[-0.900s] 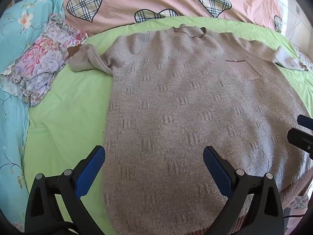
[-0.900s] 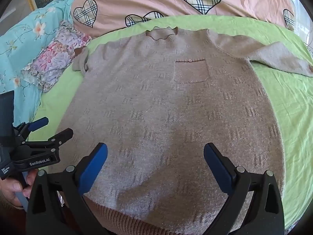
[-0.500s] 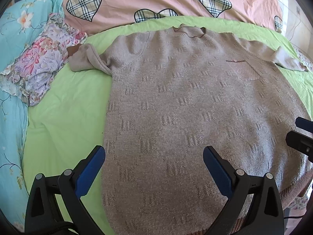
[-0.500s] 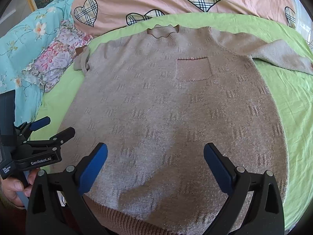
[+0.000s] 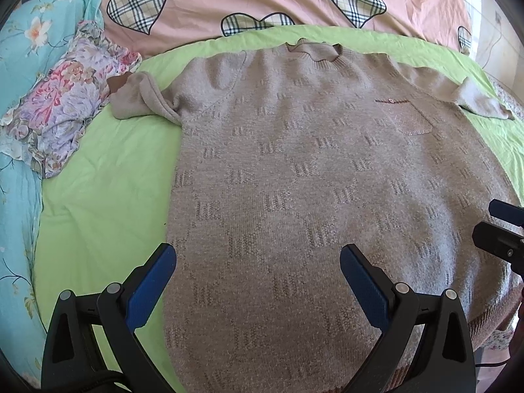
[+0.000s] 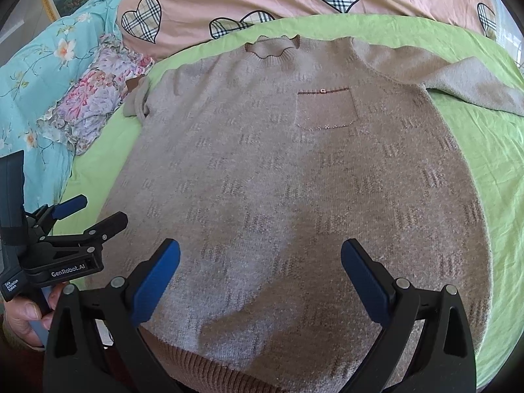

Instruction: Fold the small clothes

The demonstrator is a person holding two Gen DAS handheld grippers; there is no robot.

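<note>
**Sweater flat on bed, both grippers poised at hem end, nothing gripped**

Bed [image 5: 98,196], green sheet, carries everything; pink heart-print duvet [image 5: 229,0] bunched along its far edge; turquoise floral cover [image 6: 39,75] down the left side.

Sweater [image 5: 294,180], taupe knit, lies front-up and spread flat on the green sheet; long axis runs straight away from me, ribbed hem [image 6: 213,370] nearest, collar [image 5: 314,54] farthest; I judge no fold made yet.

Left gripper [image 5: 258,268] hovers over the sweater's left hem corner, jaws wide, nothing between them; left side seam passes just inside its left finger. Right gripper [image 6: 260,262] hovers over the middle-to-right hem, jaws equally wide and empty. So the garment lies forward of both; each gripper is nearer its own side.

Right sleeve [image 6: 465,82] extends outward over the sheet; left sleeve [image 5: 140,98] is crumpled back, its cuff touching the floral pillow [image 5: 62,111]; I judge that pillow the only thing that could crowd a sleeve fold.

Chest pocket [image 6: 326,108] sits right of centre, a small metal trim on its top edge.
</note>
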